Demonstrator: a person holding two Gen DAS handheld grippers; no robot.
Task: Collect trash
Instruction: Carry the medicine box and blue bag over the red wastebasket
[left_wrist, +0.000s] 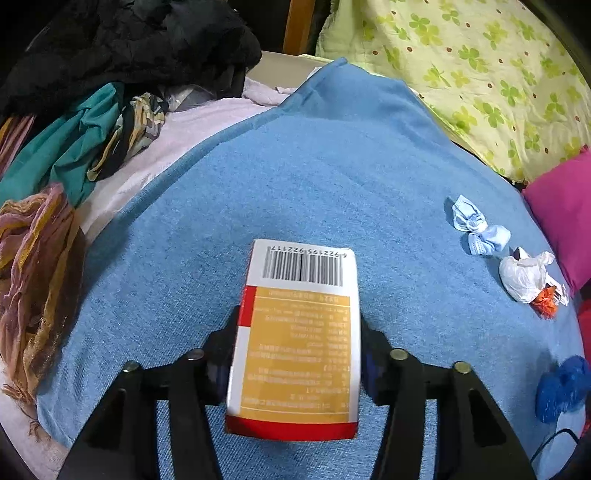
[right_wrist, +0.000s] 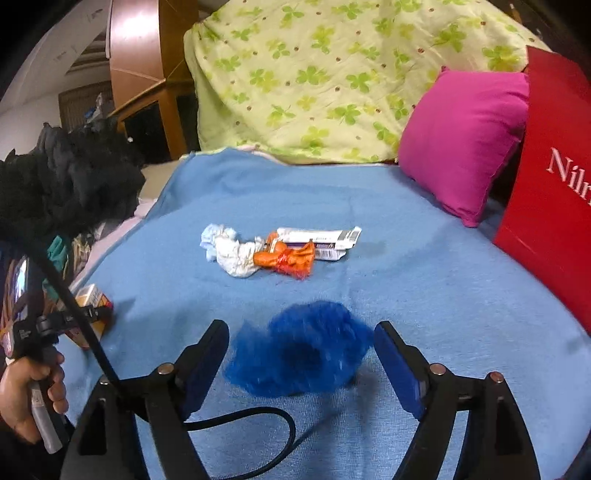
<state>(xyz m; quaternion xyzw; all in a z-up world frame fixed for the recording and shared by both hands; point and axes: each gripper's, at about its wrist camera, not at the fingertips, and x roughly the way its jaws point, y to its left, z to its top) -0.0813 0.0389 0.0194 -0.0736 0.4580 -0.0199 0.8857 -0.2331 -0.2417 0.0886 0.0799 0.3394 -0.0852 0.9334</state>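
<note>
A white, orange and red carton (left_wrist: 295, 369) with a barcode lies flat on the blue blanket (left_wrist: 332, 166) between the fingers of my left gripper (left_wrist: 299, 317). The pads stand close beside its long edges without clearly pressing. In the right wrist view the same carton (right_wrist: 92, 293) shows at the left. A crumpled blue plastic wad (right_wrist: 299, 358), blurred, sits between the spread fingers of my right gripper (right_wrist: 301, 326), and neither pad touches it. Farther off lie a pale blue mask and white bag (right_wrist: 229, 251), an orange wrapper (right_wrist: 288, 258) and a white printed wrapper (right_wrist: 321, 240).
A red paper bag (right_wrist: 554, 192) stands at the right beside a magenta pillow (right_wrist: 461, 140). A green floral quilt (right_wrist: 314, 74) is heaped at the back. Piled clothes (left_wrist: 74, 147) crowd the left edge. A black cable (right_wrist: 258, 417) loops under the right gripper. A hand (right_wrist: 29, 387) holds the left gripper.
</note>
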